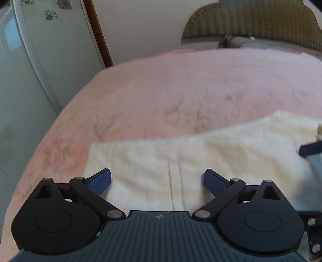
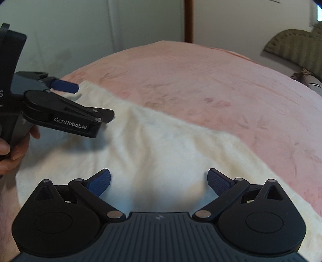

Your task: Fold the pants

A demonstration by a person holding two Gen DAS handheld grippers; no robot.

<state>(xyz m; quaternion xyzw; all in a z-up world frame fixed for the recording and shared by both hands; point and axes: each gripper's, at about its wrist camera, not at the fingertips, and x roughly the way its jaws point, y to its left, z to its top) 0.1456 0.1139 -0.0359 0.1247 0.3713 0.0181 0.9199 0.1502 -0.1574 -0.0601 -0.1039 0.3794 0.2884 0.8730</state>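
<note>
Cream pants (image 1: 181,159) lie spread flat on the pink bedspread (image 1: 161,90), and that's our landmark for everything here. In the left wrist view the left claw (image 1: 157,180) hovers over the near edge of the pants, fingers splayed wide, gripping nothing; a seam line of the pants runs straight up between its blue pads (image 1: 100,181). At the pants' right end, a dark blue tip of the right claw (image 1: 311,150) pokes in from the frame edge.

Switch to the right wrist view: the right claw (image 2: 159,181) also hangs released over the pants (image 2: 161,151), pads well apart, cloth below them with a soft shadow. Beyond the pants' left part sits the left claw (image 2: 91,102), seen side-on, held by a bare hand (image 2: 14,149) at the frame's left edge. Whether that claw's lower finger touches the fabric is hard to tell through the blur.

The pants run as a long band, wrinkled near the middle. Past the pants' far side the bedspread (image 2: 201,80) stretches on, with an olive striped headboard (image 1: 251,18) behind it and a frosted glass wardrobe door (image 1: 30,70) off to the left.
</note>
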